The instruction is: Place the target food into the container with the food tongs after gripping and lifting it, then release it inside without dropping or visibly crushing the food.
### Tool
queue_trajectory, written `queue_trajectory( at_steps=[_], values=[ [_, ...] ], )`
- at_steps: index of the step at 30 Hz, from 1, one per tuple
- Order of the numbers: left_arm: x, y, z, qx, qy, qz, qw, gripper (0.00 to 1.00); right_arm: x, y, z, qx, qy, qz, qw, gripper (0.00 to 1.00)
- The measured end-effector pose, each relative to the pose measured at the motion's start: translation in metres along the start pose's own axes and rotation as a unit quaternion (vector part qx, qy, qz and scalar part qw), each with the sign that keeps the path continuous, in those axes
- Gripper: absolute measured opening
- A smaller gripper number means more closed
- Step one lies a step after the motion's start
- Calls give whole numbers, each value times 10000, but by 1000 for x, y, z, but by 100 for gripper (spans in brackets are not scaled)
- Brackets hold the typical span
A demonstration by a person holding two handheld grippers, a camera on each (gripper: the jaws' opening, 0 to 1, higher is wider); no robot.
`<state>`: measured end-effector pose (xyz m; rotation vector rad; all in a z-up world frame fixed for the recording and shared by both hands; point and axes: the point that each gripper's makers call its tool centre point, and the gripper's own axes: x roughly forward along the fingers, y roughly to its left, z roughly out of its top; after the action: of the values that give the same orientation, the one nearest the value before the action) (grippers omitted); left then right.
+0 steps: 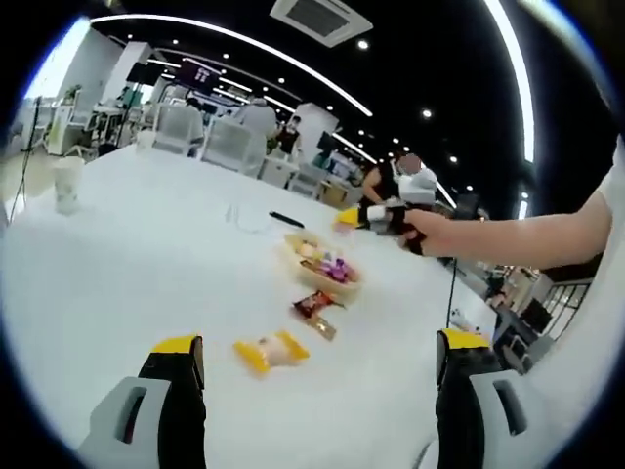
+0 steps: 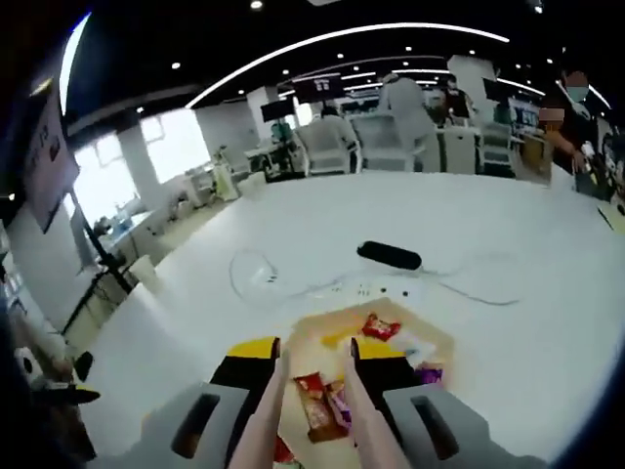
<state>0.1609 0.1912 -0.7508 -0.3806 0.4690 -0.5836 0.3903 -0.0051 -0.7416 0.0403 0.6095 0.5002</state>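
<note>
Two tongs [image 2: 311,410] held in the clamped right tool [image 2: 312,363] hover over the basket [image 2: 430,344]; left tool [image 1: 317,354] apart.

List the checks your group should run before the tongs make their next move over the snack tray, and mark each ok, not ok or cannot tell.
1. Right gripper clamps the food tongs: ok.
2. Tong tips are over the tray: ok.
3. Red-wrapped snack lies between the tong arms: ok.
4. That snack is actually gripped and not crushed: cannot tell.
5. Left gripper is open and away from the tray: ok.
6. All snacks are in the tray: not ok. A yellow-wrapped snack and a red-brown snack lie on the table.
</note>
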Motion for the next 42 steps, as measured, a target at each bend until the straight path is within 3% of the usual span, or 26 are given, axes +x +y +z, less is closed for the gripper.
queue_trajectory(
  at_steps=[8, 13, 19, 24, 33, 42],
  values=[
    [-3, 6, 2, -47, -86, 40, 9999, 99, -12, 7, -20, 41, 225, 77, 9997, 28],
    [-5, 2, -4, -23, 56, -21, 10000, 99, -22, 39, -42, -129, 513, 278, 9982, 28],
    [-12, 2, -4, -4, 64, -6, 10000, 99, -23, 70, -75, -920, 793, 535, 9911, 28],
    [-15, 0, -7, 94, 74, 12, 9999, 99, -23, 84, -101, -942, 1062, 693, 9874, 27],
    [-14, 0, -14, 208, 191, 55, 9996, 99, -21, 107, -124, -1111, 1305, 903, 9811, 27],
    [-14, 4, -13, 186, 170, 112, 9996, 99, -14, 110, -136, -1391, 1412, 847, 9765, 26]
  ],
)
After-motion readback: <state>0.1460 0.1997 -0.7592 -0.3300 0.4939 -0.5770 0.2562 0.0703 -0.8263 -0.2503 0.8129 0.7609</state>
